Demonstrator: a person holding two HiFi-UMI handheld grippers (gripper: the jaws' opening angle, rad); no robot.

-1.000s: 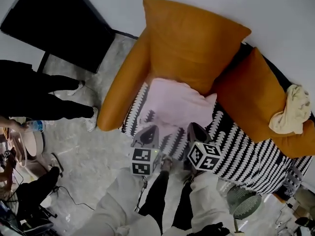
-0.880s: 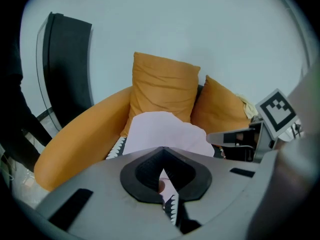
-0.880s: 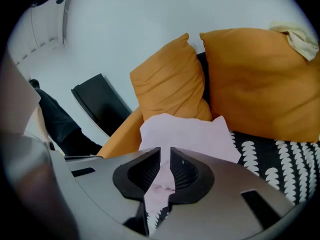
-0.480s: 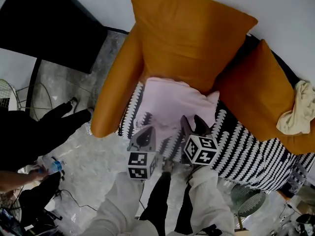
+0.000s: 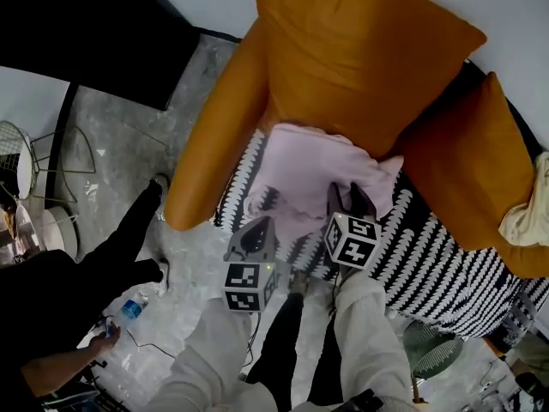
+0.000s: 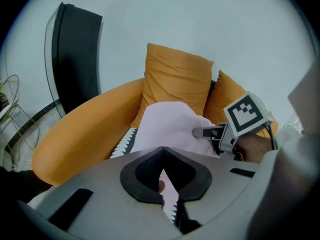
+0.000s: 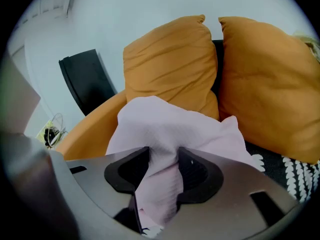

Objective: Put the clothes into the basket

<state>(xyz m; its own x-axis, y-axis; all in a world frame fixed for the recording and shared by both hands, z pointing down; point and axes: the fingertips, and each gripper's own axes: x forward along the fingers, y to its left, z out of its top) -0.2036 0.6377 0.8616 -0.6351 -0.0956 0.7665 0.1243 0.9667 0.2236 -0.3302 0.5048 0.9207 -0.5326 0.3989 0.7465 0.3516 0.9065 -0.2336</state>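
One round wire container (image 5: 426, 350), seemingly a basket, stands on the floor behind and to the right of our right gripper (image 5: 347, 202); we cannot tell what is in it. The right gripper's jaws have just been opening. They now stand wide, with a raised fold of the pink cloth (image 5: 313, 166) between them, not pinched. Our left gripper (image 5: 260, 228), just to the left of it, is clenched on nothing, its tip near that cloth's near edge.

We count two cloths. The pink one lies on the black-and-white throw (image 5: 429, 260) of the sofa (image 5: 214, 144), under the right gripper. One cream cloth (image 5: 532, 213) lies well off to that gripper's right. We also count two cushions beyond the grippers: one orange cushion (image 5: 360, 58) straight ahead and a second cushion (image 5: 467, 161) further right.
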